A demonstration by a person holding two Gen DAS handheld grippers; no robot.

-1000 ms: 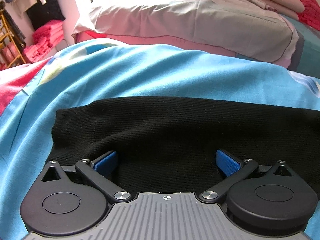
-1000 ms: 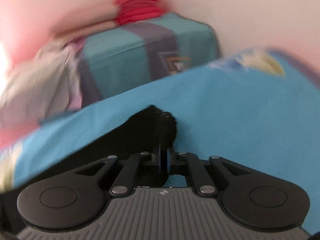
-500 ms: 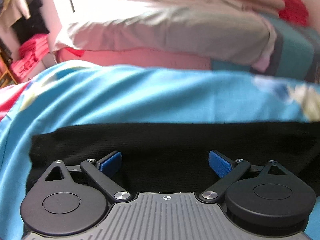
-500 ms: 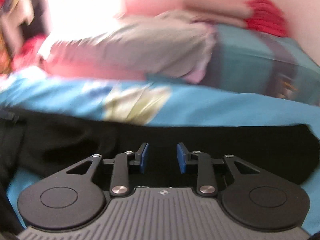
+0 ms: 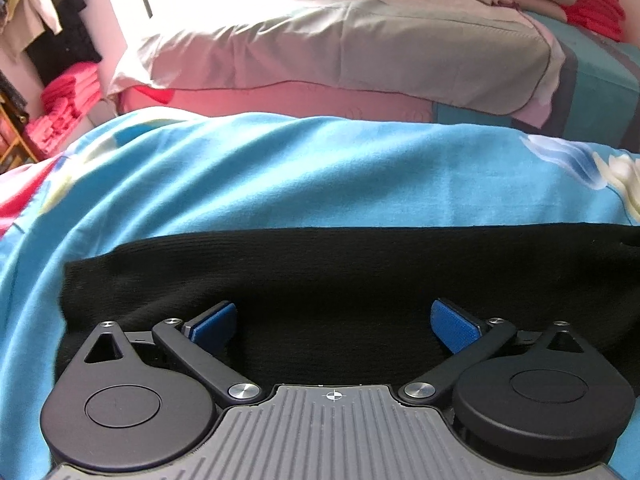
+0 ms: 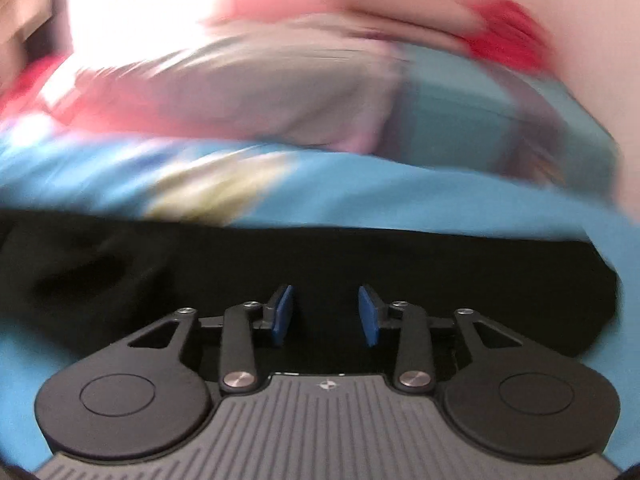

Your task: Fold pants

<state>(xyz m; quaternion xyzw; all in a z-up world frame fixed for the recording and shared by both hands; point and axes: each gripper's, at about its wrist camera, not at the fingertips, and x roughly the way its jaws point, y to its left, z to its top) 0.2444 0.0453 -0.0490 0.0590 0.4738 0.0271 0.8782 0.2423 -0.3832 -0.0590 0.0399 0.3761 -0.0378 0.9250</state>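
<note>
The black knit pants (image 5: 340, 276) lie flat as a long band across the blue bedspread (image 5: 320, 176). My left gripper (image 5: 334, 326) is wide open and empty, low over the near edge of the pants close to their left end. In the right wrist view, which is blurred by motion, the pants (image 6: 440, 276) also lie flat, and my right gripper (image 6: 326, 314) is open and empty over them near their right end.
A grey pillow (image 5: 340, 44) and pink bedding lie at the head of the bed. A teal folded blanket (image 5: 600, 92) with red clothes on top sits at the right. Red and dark clothes hang or stack at the far left (image 5: 64, 92).
My right gripper let go of the pants end it held pinched, opened, and swung round over the flat pants. My left gripper stayed open and shifted slightly.
</note>
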